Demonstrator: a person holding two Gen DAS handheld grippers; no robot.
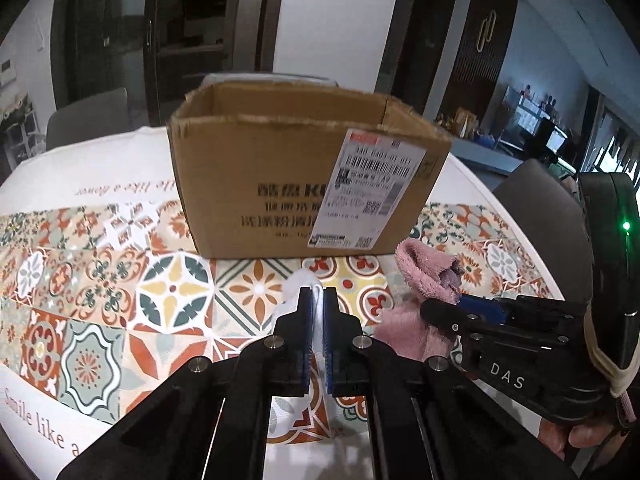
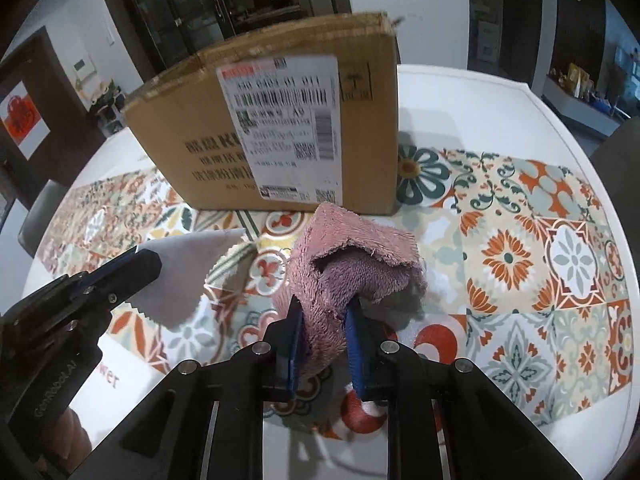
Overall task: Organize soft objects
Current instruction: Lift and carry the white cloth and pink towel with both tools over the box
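table [image 2: 500, 92] first: round, white, spread with a tiled-pattern cloth [image 1: 100, 280], and it carries an open cardboard box [image 1: 280, 184] standing upright toward the far edge, mouth up, label facing the grippers.

step in hand, as i judge it: both soft things are picked up and held above the cloth in front of the box, so the carry to the box is under way and the drop is not yet done. the next move calls for lifting each gripper higher than the box's near rim, bringing it over the open mouth, then parting the jaws so the fabric falls inside. the towel is bulky and floppy, so it may catch on the rim if it goes in low.

right gripper [image 2: 324, 322] is clamped on a pink towel [image 2: 352, 256]; the blue pads squeeze its lower folds and the rest bunches up above them, just before the box's near face. it points steeply down toward the cloth.

left gripper [image 1: 319, 300] is closed tight on a thin white cloth [image 2: 184, 276]; in the right wrist view the sheet hangs loose from its tips, off the table, to the left of the towel. it also tilts downward, less steeply.

a bit of a hand [image 1: 580, 436] shows under the right gripper's body.
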